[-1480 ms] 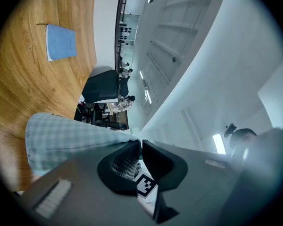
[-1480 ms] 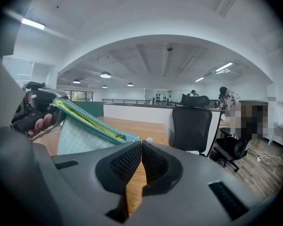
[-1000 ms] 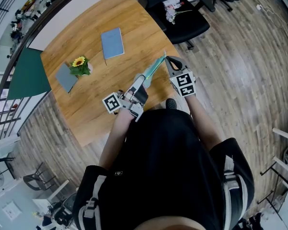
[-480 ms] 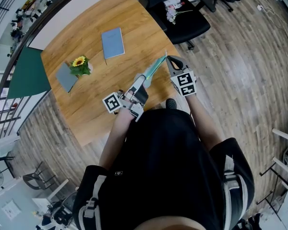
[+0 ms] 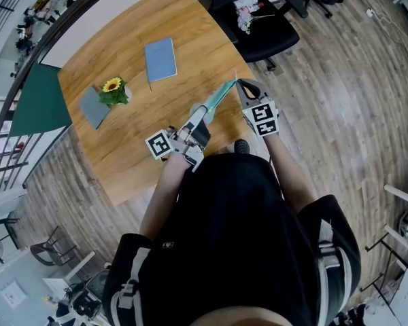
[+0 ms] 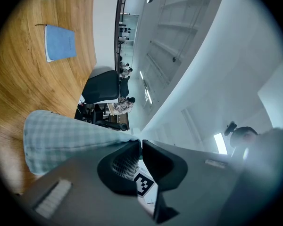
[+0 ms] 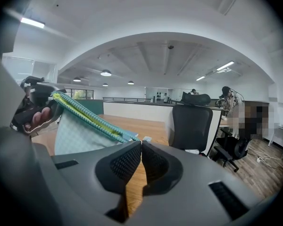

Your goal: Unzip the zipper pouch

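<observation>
The left gripper [image 6: 141, 142] is clamped on the near end of the checked pouch [image 5: 218, 98], held taut above the table [image 5: 122, 53] edge. The right gripper [image 7: 141, 143] is pinched shut at the far tip, probably on the zipper pull, too small to confirm. The zipper [image 7: 85, 113] looks closed along its length, so the unzipping seems yet to come.

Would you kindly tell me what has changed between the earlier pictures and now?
Nothing visibly changed: the left gripper and right gripper still clamp opposite ends of the zipper pouch, stretched between them over the table edge.
</observation>
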Demonstrator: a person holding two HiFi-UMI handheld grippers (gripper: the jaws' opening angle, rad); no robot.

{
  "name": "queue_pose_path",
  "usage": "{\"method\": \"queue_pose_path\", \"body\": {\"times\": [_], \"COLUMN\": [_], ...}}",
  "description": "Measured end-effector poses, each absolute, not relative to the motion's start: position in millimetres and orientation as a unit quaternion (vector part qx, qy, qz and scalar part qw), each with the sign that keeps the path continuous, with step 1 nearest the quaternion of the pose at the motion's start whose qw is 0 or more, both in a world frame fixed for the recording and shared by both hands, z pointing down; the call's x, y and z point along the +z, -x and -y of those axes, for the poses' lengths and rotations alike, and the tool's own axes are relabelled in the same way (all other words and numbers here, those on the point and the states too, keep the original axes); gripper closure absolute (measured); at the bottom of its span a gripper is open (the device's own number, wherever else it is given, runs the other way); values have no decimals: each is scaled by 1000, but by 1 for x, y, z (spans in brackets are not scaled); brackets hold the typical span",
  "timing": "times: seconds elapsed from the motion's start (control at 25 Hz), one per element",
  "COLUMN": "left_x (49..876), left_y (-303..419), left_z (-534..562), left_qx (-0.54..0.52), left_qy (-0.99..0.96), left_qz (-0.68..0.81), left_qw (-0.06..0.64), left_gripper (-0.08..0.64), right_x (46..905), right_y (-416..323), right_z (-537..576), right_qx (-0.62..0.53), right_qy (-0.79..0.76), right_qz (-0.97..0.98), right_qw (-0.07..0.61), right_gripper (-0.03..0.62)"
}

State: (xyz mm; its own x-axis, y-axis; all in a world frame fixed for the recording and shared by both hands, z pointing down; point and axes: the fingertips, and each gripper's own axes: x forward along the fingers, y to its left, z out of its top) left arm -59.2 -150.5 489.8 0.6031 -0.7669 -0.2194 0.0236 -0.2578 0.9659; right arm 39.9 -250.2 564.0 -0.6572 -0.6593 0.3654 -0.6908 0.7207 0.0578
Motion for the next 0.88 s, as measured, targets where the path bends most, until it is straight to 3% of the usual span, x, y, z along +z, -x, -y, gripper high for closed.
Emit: {"method": "queue_pose_path", "body": {"times": [0.88], "left_x": [485], "left_y": [72], "left_z": [152], "left_qx": [-374], "left_qy": [-705], "left_qz": [275], "left_qw": [537], "left_gripper": [535], "right_x": [563], "right_y": [-47], "right_z": [256], "right_qx": [64], "right_qy": [-381], "right_qz": [907], "right_qw": [169], "right_gripper": [546]}}
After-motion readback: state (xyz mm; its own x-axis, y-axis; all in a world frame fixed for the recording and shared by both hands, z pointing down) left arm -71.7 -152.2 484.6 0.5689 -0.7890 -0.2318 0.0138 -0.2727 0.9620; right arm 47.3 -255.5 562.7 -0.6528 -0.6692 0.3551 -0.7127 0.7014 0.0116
